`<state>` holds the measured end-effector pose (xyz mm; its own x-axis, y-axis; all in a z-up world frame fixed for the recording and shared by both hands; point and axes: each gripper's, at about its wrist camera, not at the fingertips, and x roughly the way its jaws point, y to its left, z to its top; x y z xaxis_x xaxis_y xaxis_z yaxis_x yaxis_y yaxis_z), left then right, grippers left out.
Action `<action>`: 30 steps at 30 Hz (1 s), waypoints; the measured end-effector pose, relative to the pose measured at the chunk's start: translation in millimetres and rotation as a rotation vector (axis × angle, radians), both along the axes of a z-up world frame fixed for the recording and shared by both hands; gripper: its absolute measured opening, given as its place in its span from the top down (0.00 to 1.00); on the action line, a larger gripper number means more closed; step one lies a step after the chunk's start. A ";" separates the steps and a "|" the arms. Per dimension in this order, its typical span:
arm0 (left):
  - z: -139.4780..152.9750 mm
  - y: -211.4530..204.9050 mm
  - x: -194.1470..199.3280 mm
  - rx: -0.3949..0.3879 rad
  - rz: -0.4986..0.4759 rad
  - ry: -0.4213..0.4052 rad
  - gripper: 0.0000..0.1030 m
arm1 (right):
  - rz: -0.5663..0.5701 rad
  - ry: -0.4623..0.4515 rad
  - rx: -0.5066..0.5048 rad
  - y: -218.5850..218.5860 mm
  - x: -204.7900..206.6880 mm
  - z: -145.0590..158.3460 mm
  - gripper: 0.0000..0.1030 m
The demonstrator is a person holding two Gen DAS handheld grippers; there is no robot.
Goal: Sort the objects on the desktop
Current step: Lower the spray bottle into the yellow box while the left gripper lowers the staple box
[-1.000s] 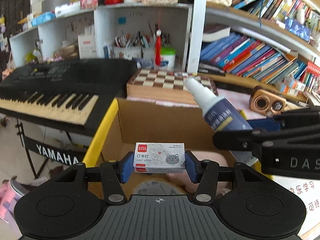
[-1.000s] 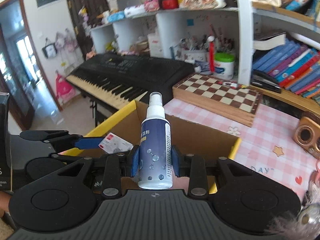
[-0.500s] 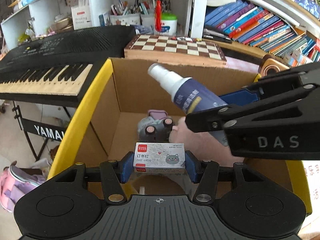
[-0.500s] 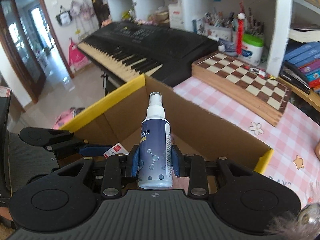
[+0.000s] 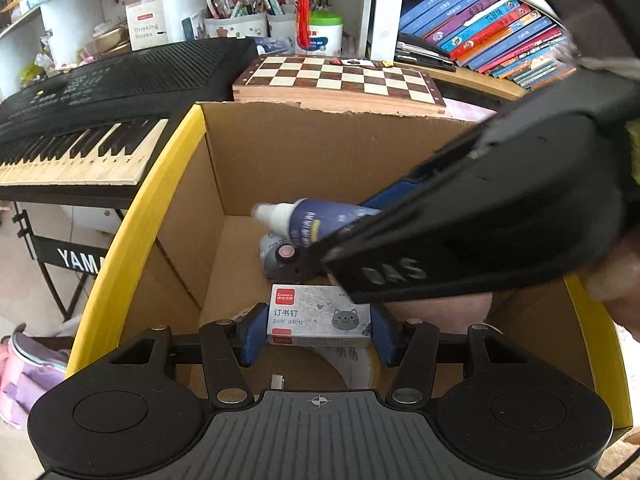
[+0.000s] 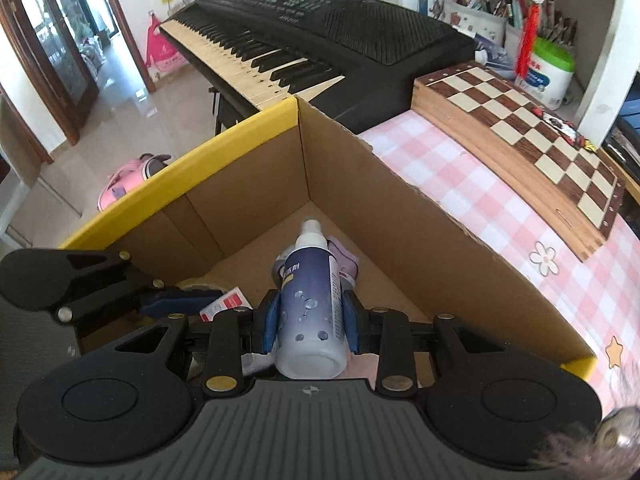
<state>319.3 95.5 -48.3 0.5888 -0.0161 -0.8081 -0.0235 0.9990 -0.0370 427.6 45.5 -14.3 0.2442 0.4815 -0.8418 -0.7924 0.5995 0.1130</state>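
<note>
Where keyboard (image 5: pixel 92 120) ends, box (image 5: pixel 132 236) sits.

The counter (image 6: pixel 472 184) wears a pink-and-white checked cloth printed with a flower and stars. On it stands an open cardboard box (image 6: pixel 360 184) with yellow-edged flaps, its far wall running toward two o'clock in the right wrist view. On the box floor lie a grey and pink gadget (image 5: pixel 280 258), a roll of tape (image 5: pixel 360 364) at the near side, and something pink that cannot be made out. Beyond the box, at about one o'clock, a folded wooden chessboard (image 6: pixel 520 120) rests on the counter. A white tub with a green lid (image 6: pixel 550 70) stands behind the chessboard.
</note>
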 end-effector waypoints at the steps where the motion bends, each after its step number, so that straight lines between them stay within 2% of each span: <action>1: 0.6 -0.3 0.0 0.000 -0.001 -0.001 0.47 | 0.008 0.002 -0.003 2.9 1.7 -0.5 0.71; 3: 0.5 -0.8 -0.3 0.000 -0.003 0.006 0.47 | 0.018 0.004 -0.007 8.2 5.5 -1.5 0.71; 5: 1.2 -0.5 -2.5 -0.003 0.002 0.002 0.40 | 0.021 0.005 -0.017 13.0 8.2 -2.8 0.71; 7: 3.5 -0.3 -6.3 -0.001 0.004 -0.004 0.25 | 0.027 0.003 -0.029 18.1 10.0 -5.0 0.71; 10: 9.8 0.7 -12.8 0.001 0.004 -0.024 0.19 | 0.033 -0.003 -0.041 24.8 12.0 -7.7 0.71; 19: 23.2 -0.2 -29.4 0.005 0.003 -0.060 0.16 | 0.002 -0.021 -0.053 39.2 19.2 -13.8 0.69; 20: 24.5 -0.1 -31.1 0.007 0.005 -0.064 0.16 | -0.005 -0.033 -0.043 39.2 18.1 -12.4 0.67; 22: 26.1 0.9 -33.6 0.010 0.010 -0.070 0.16 | -0.006 -0.044 -0.014 38.3 15.0 -8.5 0.48; 23: 27.3 1.5 -35.2 0.008 0.011 -0.074 0.16 | -0.006 -0.048 0.001 37.8 13.0 -5.7 0.45; 24: 28.7 1.8 -36.9 0.007 0.013 -0.079 0.16 | -0.006 -0.056 0.013 37.1 10.4 -2.8 0.42; 30: 37.8 -0.7 -45.7 0.011 0.008 -0.119 0.16 | -0.044 -0.103 0.074 19.5 -7.0 17.3 0.42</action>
